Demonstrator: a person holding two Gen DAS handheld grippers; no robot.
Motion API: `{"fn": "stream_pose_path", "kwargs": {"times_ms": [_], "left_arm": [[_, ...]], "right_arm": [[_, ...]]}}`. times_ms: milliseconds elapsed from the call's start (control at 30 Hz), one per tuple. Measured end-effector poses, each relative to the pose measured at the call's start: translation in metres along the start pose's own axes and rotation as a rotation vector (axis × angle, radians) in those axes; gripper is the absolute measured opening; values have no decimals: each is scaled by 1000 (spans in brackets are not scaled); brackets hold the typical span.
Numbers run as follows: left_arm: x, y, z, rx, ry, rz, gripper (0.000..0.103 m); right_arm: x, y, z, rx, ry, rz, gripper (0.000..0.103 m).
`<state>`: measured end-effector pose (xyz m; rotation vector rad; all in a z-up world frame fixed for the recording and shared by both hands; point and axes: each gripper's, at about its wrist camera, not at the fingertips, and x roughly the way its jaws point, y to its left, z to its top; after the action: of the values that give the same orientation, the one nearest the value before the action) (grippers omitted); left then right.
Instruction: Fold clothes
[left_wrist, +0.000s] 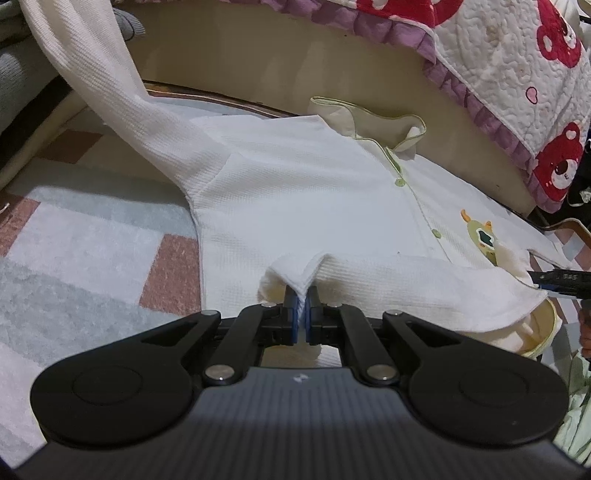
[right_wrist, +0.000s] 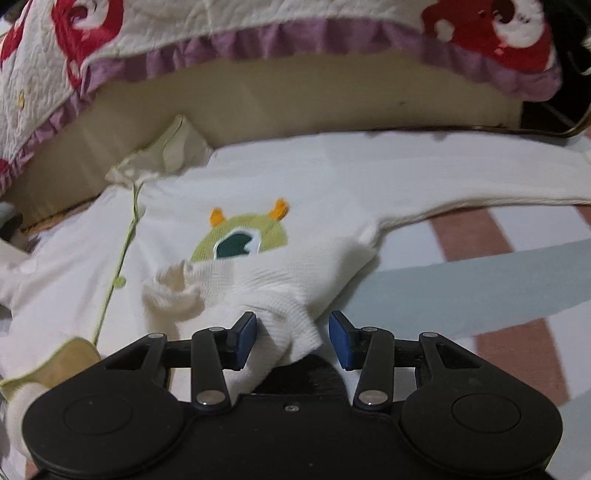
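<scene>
So the white top (left_wrist: 303, 206) is lying face up on the checked rug (left_wrist: 92, 258), right against the bed base (left_wrist: 277, 77) with the red-bear quilt (left_wrist: 517, 74) hanging over it; collar toward the bed, green monster patch (right_wrist: 240, 240) showing on the chest.

Progress-wise I'd call it early: the bottom hem is turned up over the front in a band that half covers the patch, and that's about the only fold in place; both sleeves are still out to the sides, one of them draped up over some grey stuff off the rug, so those plus the final fold remain.

The left gripper (left_wrist: 303, 314) is pinched tight on a peak of that hem; the right gripper (right_wrist: 291, 339) has its jaws apart, a nub of hem sitting between them without being squeezed; looks like a let-go or a regrip to me.
</scene>
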<state>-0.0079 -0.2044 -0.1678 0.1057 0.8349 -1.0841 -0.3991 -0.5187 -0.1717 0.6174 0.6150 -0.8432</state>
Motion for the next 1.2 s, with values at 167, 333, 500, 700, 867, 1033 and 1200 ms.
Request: {"fn": "stream_pose_path", "kwargs": {"times_ms": [167,333,500,700,867,1033,1200], "left_arm": [[-26,-15,6,64,-1,48,3],[-86,-40,17,105,-130,-8,3],[-127,-61,13,134,-219,-23,3],[-150,-61,-9,119,-212,1,3],[-168,-58,-19,87,-186,-9,3],[-209,-70,-44,74,-83,-67,3],[-220,-66,-80,3,113,-46,3]], "right_arm": [[-51,27,1,-49,-4,-69,7],[-106,39,4,-76,23,-116,5],[-130,45,8,-153,32,-184,5],[-145,30,4,-143,30,-230,5],[-171,24,3,-162,30,-235,5],[-218,32,-10,-203,49,-249,5],[-218,20,-43,-169,229,-271,5]]}}
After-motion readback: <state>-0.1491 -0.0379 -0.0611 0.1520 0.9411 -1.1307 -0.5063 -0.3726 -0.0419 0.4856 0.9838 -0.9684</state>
